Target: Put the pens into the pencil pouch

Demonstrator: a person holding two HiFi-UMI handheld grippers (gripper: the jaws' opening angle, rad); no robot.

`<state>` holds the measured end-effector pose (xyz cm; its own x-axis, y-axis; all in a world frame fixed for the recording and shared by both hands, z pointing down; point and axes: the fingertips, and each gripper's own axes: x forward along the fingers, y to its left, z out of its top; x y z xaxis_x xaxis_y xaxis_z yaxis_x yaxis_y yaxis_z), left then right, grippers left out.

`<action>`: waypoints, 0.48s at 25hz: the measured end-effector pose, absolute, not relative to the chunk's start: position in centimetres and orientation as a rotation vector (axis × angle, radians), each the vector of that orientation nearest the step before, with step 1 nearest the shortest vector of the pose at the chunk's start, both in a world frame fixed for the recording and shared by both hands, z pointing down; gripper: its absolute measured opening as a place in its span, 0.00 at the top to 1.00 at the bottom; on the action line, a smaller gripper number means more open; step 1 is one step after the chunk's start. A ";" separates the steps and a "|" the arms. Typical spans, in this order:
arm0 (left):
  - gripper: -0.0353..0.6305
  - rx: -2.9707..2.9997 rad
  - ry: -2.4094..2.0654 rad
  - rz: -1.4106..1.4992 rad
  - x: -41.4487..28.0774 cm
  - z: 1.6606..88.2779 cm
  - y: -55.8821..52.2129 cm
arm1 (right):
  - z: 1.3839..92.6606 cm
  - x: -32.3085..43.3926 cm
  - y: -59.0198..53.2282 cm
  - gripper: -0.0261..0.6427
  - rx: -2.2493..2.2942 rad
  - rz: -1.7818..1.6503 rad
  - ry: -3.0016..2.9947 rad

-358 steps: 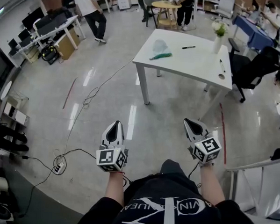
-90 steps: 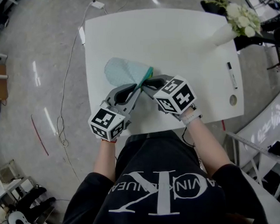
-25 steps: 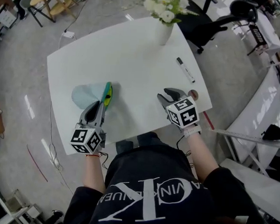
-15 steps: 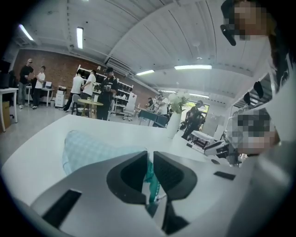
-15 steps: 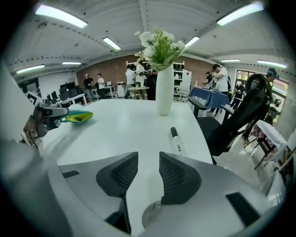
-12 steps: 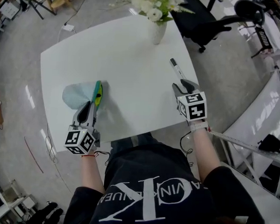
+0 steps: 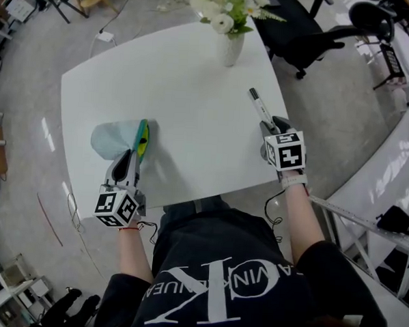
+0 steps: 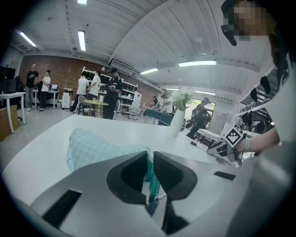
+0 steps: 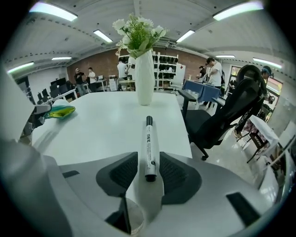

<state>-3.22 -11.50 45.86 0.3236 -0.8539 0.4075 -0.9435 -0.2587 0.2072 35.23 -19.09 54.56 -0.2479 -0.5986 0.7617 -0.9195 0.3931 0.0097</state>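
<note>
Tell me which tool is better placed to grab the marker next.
Right. The right tool has its open jaws on either side of the marker, not pressing it. The left tool is clamped on the pencil pouch, far from it.

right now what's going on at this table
A person stands at a white table with a gripper in each hand. The left gripper is shut on the edge of the teal pouch and holds it in place. The right gripper is down at the marker near the table's right edge, jaws open on either side of the marker's near end, not yet gripping it. The marker lies flat on the table.
</note>
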 end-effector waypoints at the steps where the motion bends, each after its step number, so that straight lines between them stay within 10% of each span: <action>1: 0.88 2.183 -1.594 0.299 -3.2 45.8 -11.5 | 54.7 35.2 -19.1 0.73 1.292 0.600 -1.955; 12: 0.88 2.167 -1.611 0.299 -3.4 45.7 -11.0 | 54.7 34.5 -18.8 0.84 1.258 0.651 -2.012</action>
